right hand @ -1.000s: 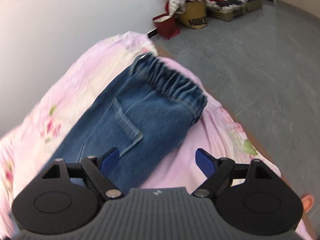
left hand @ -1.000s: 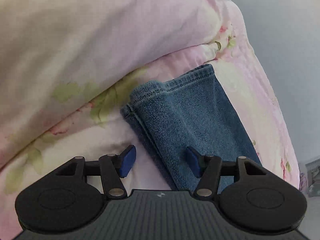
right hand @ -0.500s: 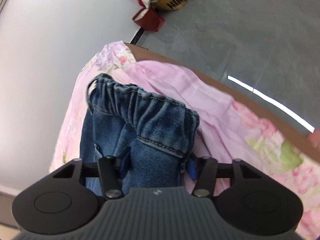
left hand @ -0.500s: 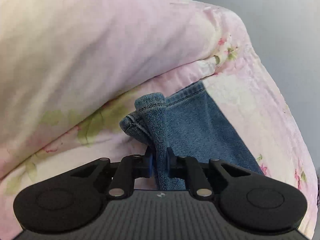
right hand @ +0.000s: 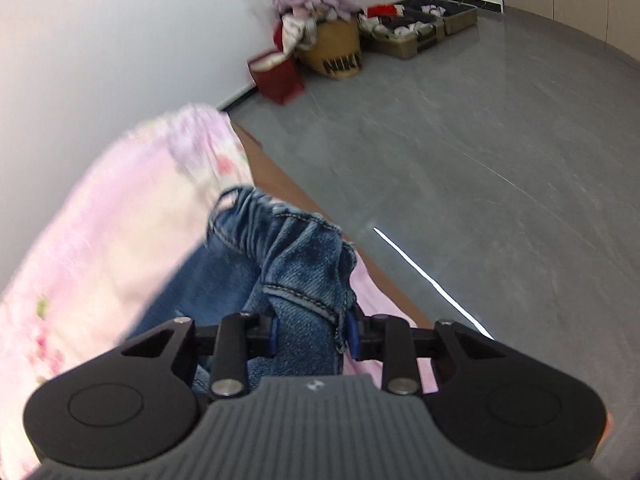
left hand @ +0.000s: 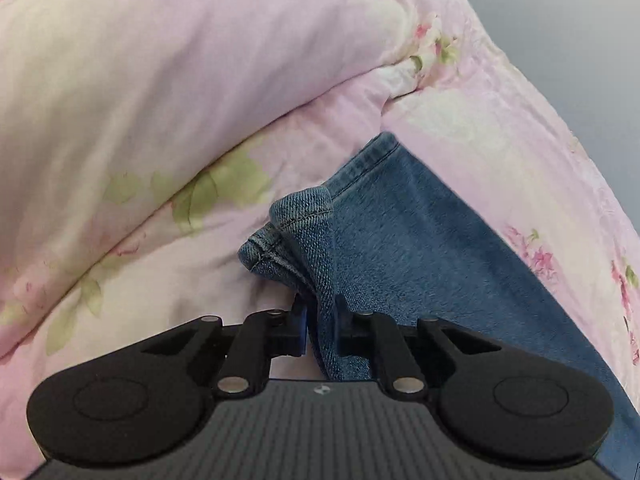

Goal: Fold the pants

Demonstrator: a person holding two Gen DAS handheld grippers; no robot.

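Jeans [left hand: 420, 248] lie on the bed's pink floral quilt [left hand: 200, 80], and we hold them at both ends: our left claw [left hand: 320, 322] is clenched on the bunched leg hems just ahead of it, our right claw [right hand: 312, 332] on the elastic waistband [right hand: 296, 248]. We judge the lengthwise fold is starting; next, one end must be carried over onto the other. Beyond the right claw, grey floor [right hand: 480, 140], a basket [right hand: 332, 48] and a red bag [right hand: 278, 80].

Readable only in the right wrist view, upper middle of the frame: dark block letters, apparently "NIKE", blurred, on a tan paper bag [right hand: 334, 50] on the floor.
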